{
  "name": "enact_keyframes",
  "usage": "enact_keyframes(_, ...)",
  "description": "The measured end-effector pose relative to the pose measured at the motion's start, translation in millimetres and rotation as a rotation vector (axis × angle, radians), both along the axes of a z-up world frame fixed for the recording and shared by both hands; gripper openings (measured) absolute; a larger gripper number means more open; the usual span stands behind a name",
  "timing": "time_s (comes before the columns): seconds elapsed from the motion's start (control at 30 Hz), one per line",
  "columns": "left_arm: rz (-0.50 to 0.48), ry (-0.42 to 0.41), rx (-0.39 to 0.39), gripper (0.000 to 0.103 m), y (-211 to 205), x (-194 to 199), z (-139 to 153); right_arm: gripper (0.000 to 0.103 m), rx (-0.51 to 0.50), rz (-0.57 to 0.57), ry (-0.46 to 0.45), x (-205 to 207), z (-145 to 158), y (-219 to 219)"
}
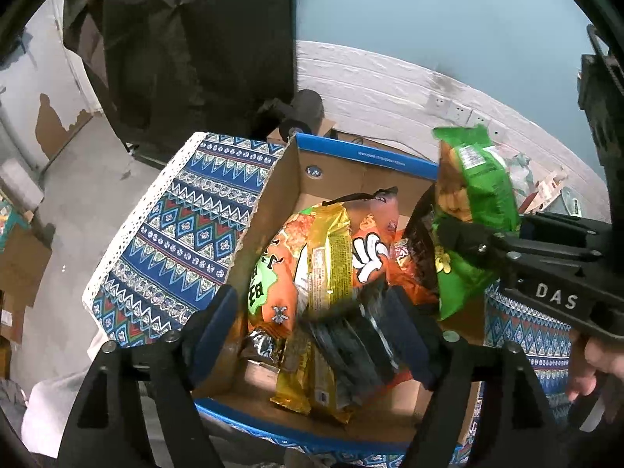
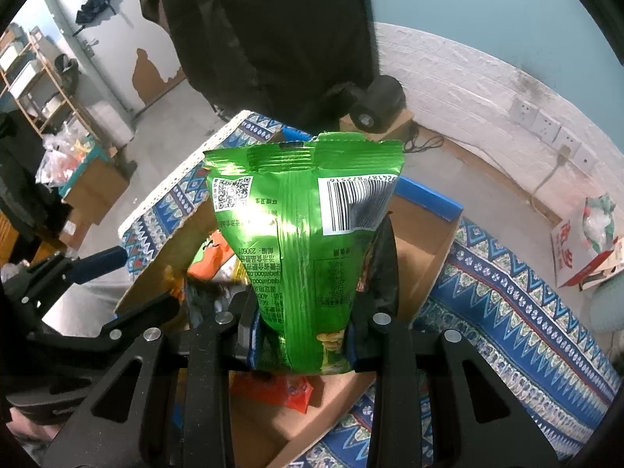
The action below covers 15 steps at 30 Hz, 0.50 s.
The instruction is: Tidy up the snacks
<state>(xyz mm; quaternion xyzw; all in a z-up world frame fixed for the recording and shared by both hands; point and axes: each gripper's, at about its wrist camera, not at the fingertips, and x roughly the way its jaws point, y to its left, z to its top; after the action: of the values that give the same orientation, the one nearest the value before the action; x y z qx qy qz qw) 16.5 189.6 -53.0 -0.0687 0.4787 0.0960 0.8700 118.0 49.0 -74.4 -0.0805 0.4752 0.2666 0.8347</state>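
A cardboard box (image 1: pixel 269 210) with blue edges sits on a patterned blue tablecloth (image 1: pixel 183 230). It holds orange snack bags (image 1: pixel 370 249), a yellow packet (image 1: pixel 327 257) and dark packets (image 1: pixel 351 343). My left gripper (image 1: pixel 312 331) is open over the box's near end, one finger outside the left wall, nothing between the fingers. My right gripper (image 2: pixel 302 347) is shut on a green snack bag (image 2: pixel 304 234), held upright above the box (image 2: pixel 425 273). That green bag also shows in the left wrist view (image 1: pixel 475 195), over the box's right side.
A dark cloth (image 2: pixel 265 39) hangs behind the table. A black roll (image 2: pixel 378 101) sits on a small carton beyond the box. A red and white carton (image 2: pixel 581 249) stands at the right by the white brick wall. Shelves and boxes stand at the left.
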Motion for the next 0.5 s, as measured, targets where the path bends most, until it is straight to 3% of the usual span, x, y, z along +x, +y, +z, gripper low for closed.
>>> enact_keyframes(0.07,-0.005,0.005,0.007,0.080,-3,0,1,0.033,-0.003,0.007,0.004,-1,-1,1)
enact_keyframes(0.13,-0.013,0.006,0.007,0.080,-5,0,4,0.047,0.000,0.013,0.007,-2,-1,0)
enact_keyframes(0.17,-0.015,0.003,0.009,0.081,-6,0,5,0.050,0.005,0.015,0.007,-3,0,-1)
enact_keyframes(0.5,-0.045,-0.008,0.014,0.082,-15,-4,15,0.069,0.007,-0.027,-0.054,-18,24,-23)
